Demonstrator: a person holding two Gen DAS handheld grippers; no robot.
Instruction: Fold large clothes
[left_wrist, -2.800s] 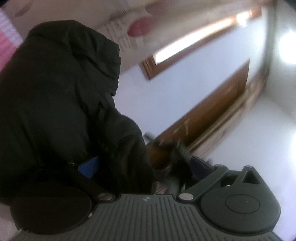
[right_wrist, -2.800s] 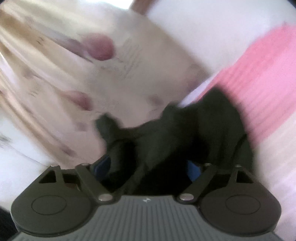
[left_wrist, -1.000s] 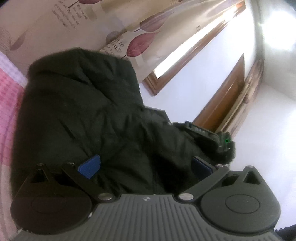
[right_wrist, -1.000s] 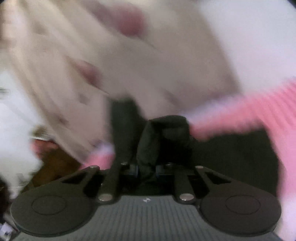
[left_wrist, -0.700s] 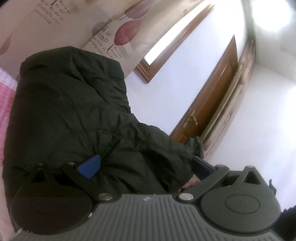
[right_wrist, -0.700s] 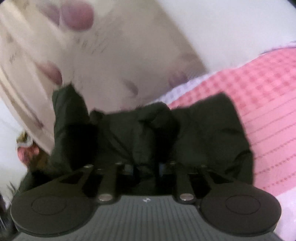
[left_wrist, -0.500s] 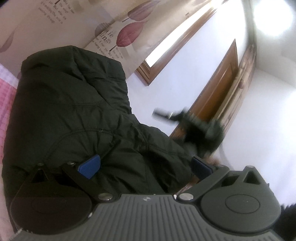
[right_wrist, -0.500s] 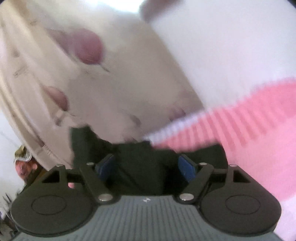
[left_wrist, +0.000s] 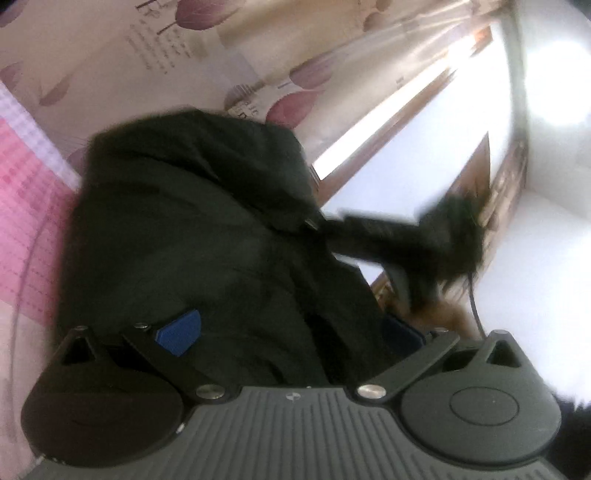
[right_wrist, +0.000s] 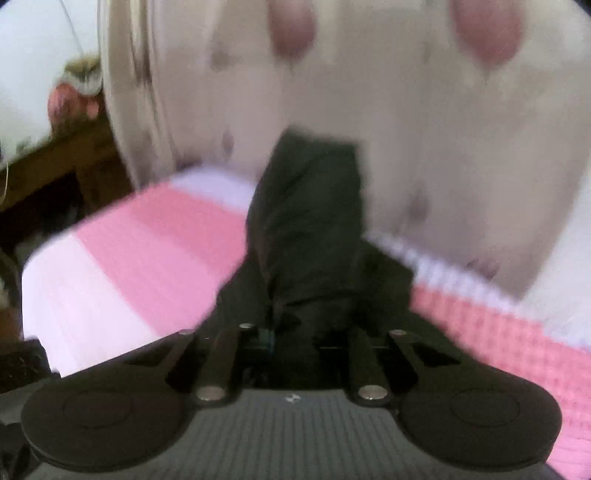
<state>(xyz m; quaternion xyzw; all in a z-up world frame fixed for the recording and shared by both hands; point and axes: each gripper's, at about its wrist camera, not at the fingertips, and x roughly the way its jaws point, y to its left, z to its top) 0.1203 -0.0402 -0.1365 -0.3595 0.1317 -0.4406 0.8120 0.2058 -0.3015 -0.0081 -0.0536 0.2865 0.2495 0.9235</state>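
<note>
A large black padded jacket (left_wrist: 207, 236) lies bunched on a pink checked bed cover (left_wrist: 26, 206). My left gripper (left_wrist: 288, 332) is open, its blue pads (left_wrist: 179, 332) spread wide with jacket fabric lying between them. In the left wrist view the right gripper (left_wrist: 413, 243) shows blurred at the jacket's far right edge. In the right wrist view my right gripper (right_wrist: 293, 336) is shut on a fold of the black jacket (right_wrist: 306, 229), which rises in front of it. That view is blurred by motion.
A cream curtain with purple leaf prints (left_wrist: 229, 48) hangs behind the bed. A wooden window frame (left_wrist: 388, 118) and a brown door (left_wrist: 476, 177) stand on the white wall. Dark wooden furniture (right_wrist: 48, 173) stands left of the bed (right_wrist: 147, 236).
My right gripper, open half a second ago, has shut on a fold of the jacket and swung over. My left gripper stays open and has tilted a little.
</note>
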